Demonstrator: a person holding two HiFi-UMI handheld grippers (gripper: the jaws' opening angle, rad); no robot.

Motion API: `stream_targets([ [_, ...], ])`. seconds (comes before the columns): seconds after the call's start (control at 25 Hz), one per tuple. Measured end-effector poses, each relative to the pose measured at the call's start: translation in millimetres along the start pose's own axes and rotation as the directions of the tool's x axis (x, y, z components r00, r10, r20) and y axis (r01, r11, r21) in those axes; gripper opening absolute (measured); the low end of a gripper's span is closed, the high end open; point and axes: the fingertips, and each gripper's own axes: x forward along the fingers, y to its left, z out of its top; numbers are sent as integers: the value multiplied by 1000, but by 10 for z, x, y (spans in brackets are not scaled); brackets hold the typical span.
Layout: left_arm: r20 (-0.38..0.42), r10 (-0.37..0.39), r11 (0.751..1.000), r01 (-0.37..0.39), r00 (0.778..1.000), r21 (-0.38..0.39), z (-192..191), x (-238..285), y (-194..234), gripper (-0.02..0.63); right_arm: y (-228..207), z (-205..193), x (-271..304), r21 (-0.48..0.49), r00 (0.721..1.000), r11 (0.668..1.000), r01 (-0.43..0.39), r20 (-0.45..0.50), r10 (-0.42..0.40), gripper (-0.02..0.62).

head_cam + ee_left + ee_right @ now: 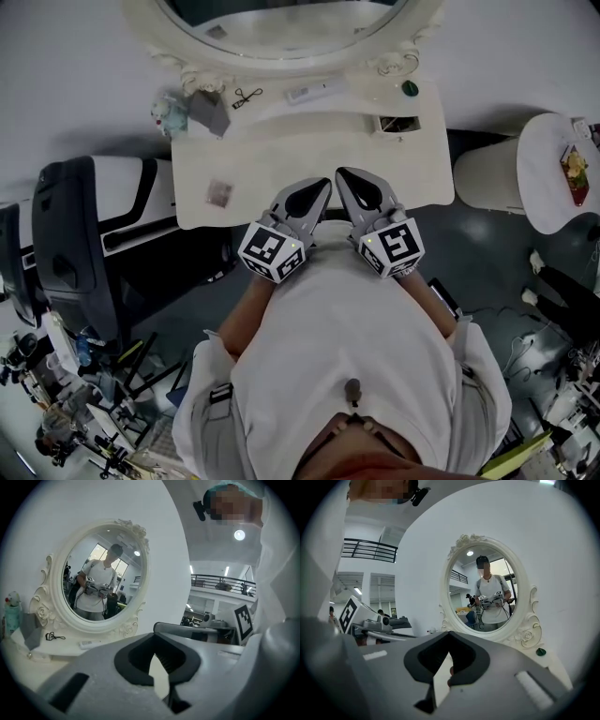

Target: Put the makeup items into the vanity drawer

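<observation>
white vanity [309,150] with eyelash curler [247,96]

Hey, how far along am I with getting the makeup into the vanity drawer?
Nothing looks done: the eyelash curler, white tube, grey pouch and small green item lie out on the vanity top. In hand: nothing; the left gripper and right gripper are shut and empty, near the vanity's front edge. Left: every item needs picking up and stowing in the drawer.
</observation>
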Motion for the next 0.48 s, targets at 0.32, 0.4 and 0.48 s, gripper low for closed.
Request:
stream_targets([
  [0.32, -45, -90, 996, 90, 995, -6, -111, 44, -98, 6, -127, -78, -149, 38, 992, 992, 122, 7, -122, 8],
  [0.4, -50, -101, 995, 101, 994, -7, -114, 75, -117, 6, -162, -70, -180, 36, 991, 990, 137, 9, -137, 8],
  [0.48, -53, -113, 994, 113, 992, -3, -106, 113, -146, 6, -194, -58, -206, 33, 989, 989, 147, 12, -148, 8],
])
